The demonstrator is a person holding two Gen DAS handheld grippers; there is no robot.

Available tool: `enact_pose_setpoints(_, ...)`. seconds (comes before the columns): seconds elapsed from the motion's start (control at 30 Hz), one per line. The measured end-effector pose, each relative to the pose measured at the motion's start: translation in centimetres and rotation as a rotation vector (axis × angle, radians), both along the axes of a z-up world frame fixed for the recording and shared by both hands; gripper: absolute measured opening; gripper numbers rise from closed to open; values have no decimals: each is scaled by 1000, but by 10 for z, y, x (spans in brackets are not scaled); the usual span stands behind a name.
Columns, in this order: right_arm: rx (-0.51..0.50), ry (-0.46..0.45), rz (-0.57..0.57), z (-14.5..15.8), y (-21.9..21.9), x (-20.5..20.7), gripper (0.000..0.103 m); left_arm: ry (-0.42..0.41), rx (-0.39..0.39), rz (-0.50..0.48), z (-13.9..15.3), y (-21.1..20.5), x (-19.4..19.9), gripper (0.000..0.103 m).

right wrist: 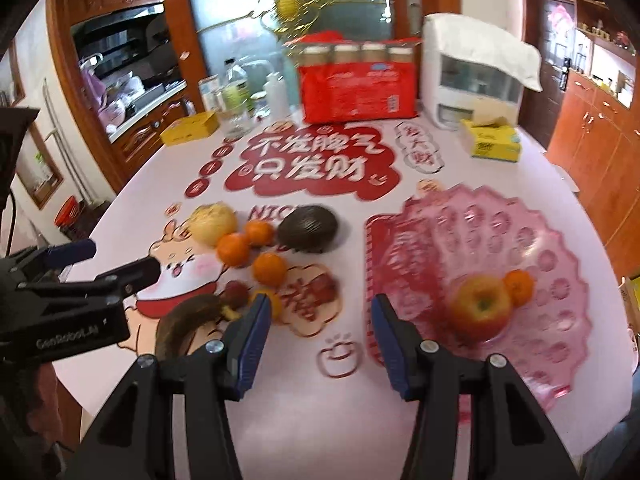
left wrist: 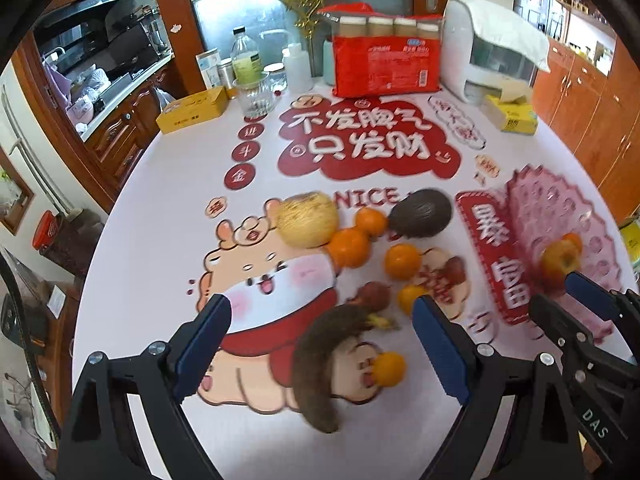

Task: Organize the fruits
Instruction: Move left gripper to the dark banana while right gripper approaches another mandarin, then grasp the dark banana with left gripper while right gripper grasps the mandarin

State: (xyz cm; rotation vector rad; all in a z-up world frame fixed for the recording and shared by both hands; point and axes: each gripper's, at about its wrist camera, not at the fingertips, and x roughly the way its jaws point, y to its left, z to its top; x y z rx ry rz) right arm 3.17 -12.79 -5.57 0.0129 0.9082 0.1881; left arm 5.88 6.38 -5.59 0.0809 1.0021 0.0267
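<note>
Two grippers hang above a round table [left wrist: 140, 208] with nothing between their blue pads: the left gripper [left wrist: 320, 344] spread wide, the right gripper [right wrist: 318, 340] parted about halfway and grasping nothing. Bare tabletop lies beneath the right jaws, and the table's near edge curves just below them. The pink tray [right wrist: 500, 240] sits right of the right jaws, its near rim cut off behind the right finger; an apple [right wrist: 482, 306] and a small orange [right wrist: 519, 287] touch inside it. Beyond the left jaws lie a dark avocado [left wrist: 420, 213] and a pale round fruit [left wrist: 307, 219], with oranges [left wrist: 350, 247] crowded between them. A brown banana [left wrist: 320, 364] curves between the left jaws, its lower end blurred. Small reddish fruits [left wrist: 370, 295] near it are too smeared to name. In the left view the right gripper hides part of the apple.
</note>
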Motion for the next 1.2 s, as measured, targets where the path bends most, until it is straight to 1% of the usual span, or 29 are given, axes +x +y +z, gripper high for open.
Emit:
enact_pose_setpoints(0.27, 7, 70, 31, -36, 44, -7, 52, 83, -1, -38, -44, 31, 2, 91)
enact_pose_setpoints(0.47, 18, 133, 46, -63, 62, -9, 52, 177, -46, -82, -79, 42, 6, 91)
enact_pose_setpoints(0.63, 42, 191, 61, -84, 73, -7, 52, 239, -76, -119, -98, 41, 11, 91)
enact_pose_setpoints(0.7, 48, 210, 61, -91, 76, -6, 52, 271, -101, -130, -105, 40, 14, 90)
enact_pose_setpoints(0.8, 56, 221, 58, -97, 78, -6, 52, 325, -139, -144, -118, 42, 19, 80)
enact_pose_setpoints(0.83, 59, 222, 57, -98, 79, -6, 52, 335, -145, -145, -121, 41, 20, 76)
enact_pose_setpoints(0.9, 63, 224, 60, -100, 80, -7, 52, 362, -156, -147, -128, 42, 23, 69)
enact_pose_setpoints(0.93, 63, 225, 61, -101, 81, -7, 52, 343, -148, -153, -127, 41, 23, 66)
enact_pose_setpoints(1.0, 66, 230, 64, -104, 84, -6, 52, 339, -133, -171, -127, 39, 24, 60)
enact_pose_setpoints(1.07, 67, 232, 67, -106, 88, -4, 52, 325, -121, -186, -126, 37, 26, 47)
enact_pose_setpoints(1.1, 65, 232, 68, -106, 89, -2, 52, 323, -131, -198, -126, 37, 26, 38)
enact_pose_setpoints(1.13, 64, 231, 68, -107, 90, -1, 52, 326, -152, -212, -125, 37, 27, 32)
enact_pose_setpoints(1.2, 63, 229, 67, -109, 92, 2, 52, 319, -147, -226, -125, 35, 28, 32)
